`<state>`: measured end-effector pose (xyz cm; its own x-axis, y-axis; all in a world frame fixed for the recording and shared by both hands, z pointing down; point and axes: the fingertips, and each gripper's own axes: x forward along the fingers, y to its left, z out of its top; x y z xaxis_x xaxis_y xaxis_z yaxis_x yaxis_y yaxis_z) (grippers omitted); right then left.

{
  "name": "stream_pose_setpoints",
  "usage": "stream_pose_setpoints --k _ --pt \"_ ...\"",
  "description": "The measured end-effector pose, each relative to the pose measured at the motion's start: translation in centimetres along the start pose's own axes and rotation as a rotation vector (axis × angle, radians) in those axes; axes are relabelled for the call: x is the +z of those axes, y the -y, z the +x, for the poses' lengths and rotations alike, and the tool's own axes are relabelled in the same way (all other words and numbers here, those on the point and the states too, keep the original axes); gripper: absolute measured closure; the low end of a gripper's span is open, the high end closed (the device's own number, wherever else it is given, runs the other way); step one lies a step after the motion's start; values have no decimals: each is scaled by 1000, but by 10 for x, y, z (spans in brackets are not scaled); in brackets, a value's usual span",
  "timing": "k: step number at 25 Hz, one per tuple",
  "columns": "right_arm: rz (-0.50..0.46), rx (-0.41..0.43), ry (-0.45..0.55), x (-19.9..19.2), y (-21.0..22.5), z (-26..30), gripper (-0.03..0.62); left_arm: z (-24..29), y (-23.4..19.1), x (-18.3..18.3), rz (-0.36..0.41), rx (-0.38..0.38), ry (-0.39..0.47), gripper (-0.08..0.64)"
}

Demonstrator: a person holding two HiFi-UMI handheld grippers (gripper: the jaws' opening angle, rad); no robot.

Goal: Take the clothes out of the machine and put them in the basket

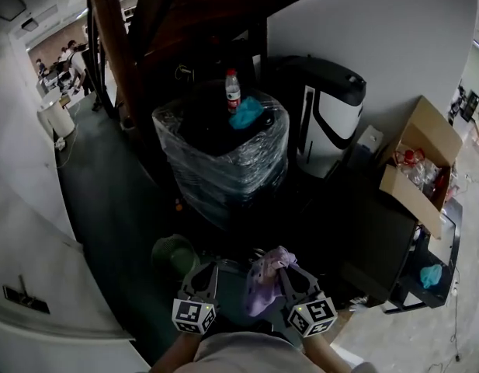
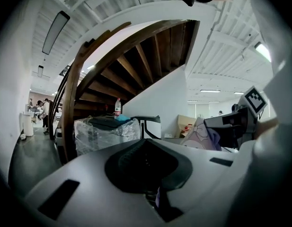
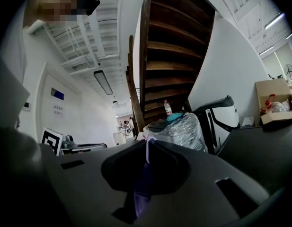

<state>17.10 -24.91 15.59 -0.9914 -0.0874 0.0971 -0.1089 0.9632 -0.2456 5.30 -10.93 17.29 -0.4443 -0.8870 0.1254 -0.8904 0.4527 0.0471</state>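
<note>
- Lilac garment, nearest the body: the right hand-held gripper has its jaws clamped on a fold, and the rest hangs loose beneath.
- So this piece is out of the machine and carried in the air, not yet set down in anything.
- Left hand-held gripper is just beside the right one, jaws together. Its own view shows a thin purple sliver at their root; cannot tell whether that is cloth.
- Green rounded thing lies on the floor just ahead of the left hand-held gripper. Too dark to say whether it is the basket.
- No view shows the machine or a definite basket.
- Further off is a plastic-wrapped block with a water bottle and a blue cloth on top. Beside it is a white-and-black appliance, with a cardboard box to the right.
- Farthest are the wooden stair and people down the corridor.
- Judgement: one garment is mid-carry and the drop is left to do. What remains in the machine cannot be seen.
</note>
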Motion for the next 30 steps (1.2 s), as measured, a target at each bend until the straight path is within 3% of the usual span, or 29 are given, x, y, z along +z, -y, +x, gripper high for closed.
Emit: stream_pose_setpoints --k 12,21,30 --pt "-11 144 -40 -20 -117 109 571 -74 -147 -6 -24 173 10 540" --pt "-32 209 -31 -31 -205 192 571 -129 -260 -14 -38 256 38 540" --pt "-69 318 -54 -36 -279 244 571 -193 -328 -21 -97 402 81 540"
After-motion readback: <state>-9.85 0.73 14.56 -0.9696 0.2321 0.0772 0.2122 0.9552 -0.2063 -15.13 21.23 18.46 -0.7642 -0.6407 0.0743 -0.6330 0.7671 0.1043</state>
